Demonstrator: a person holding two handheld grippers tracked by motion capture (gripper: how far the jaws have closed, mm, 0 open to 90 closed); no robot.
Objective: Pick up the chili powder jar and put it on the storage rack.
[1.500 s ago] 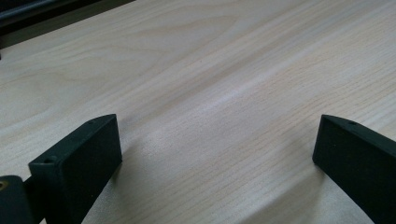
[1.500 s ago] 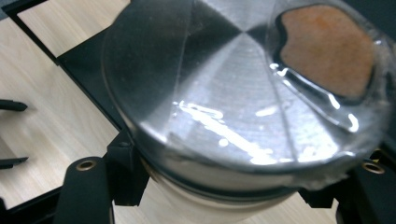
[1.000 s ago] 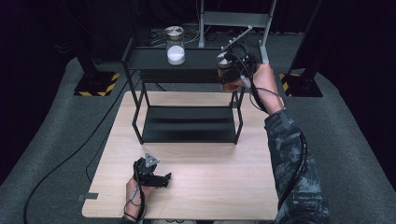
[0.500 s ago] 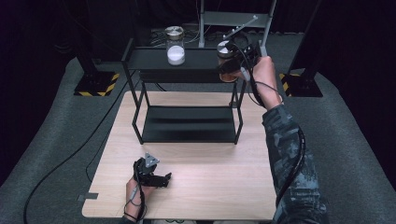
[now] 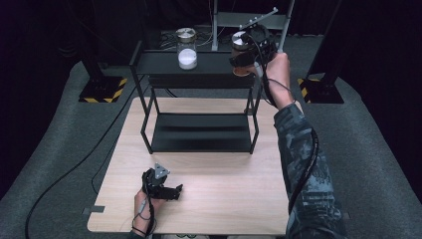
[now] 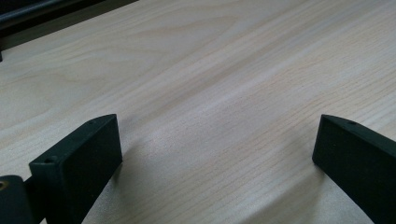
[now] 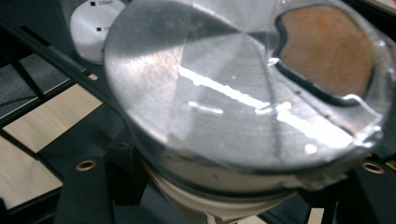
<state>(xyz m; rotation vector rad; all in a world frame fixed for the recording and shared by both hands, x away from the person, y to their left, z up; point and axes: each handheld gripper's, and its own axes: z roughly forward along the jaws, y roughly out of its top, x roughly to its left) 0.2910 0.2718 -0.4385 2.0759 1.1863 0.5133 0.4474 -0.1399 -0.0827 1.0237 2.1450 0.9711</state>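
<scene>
Your right gripper point(image 5: 242, 62) is clamped on the metal-lidded glass jar of brown powder point(image 5: 241, 56) by the black shelf's point(image 5: 209, 63) edge; tilting could drop it.

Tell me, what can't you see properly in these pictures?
- Glass jar with brown contents and metal lid: in the right gripper view, its lower body is hidden by its own lid.
- Right tool: jaws too small in the high view.
- Black metal shelf rack: cut off by the left gripper view's top edge.
</scene>
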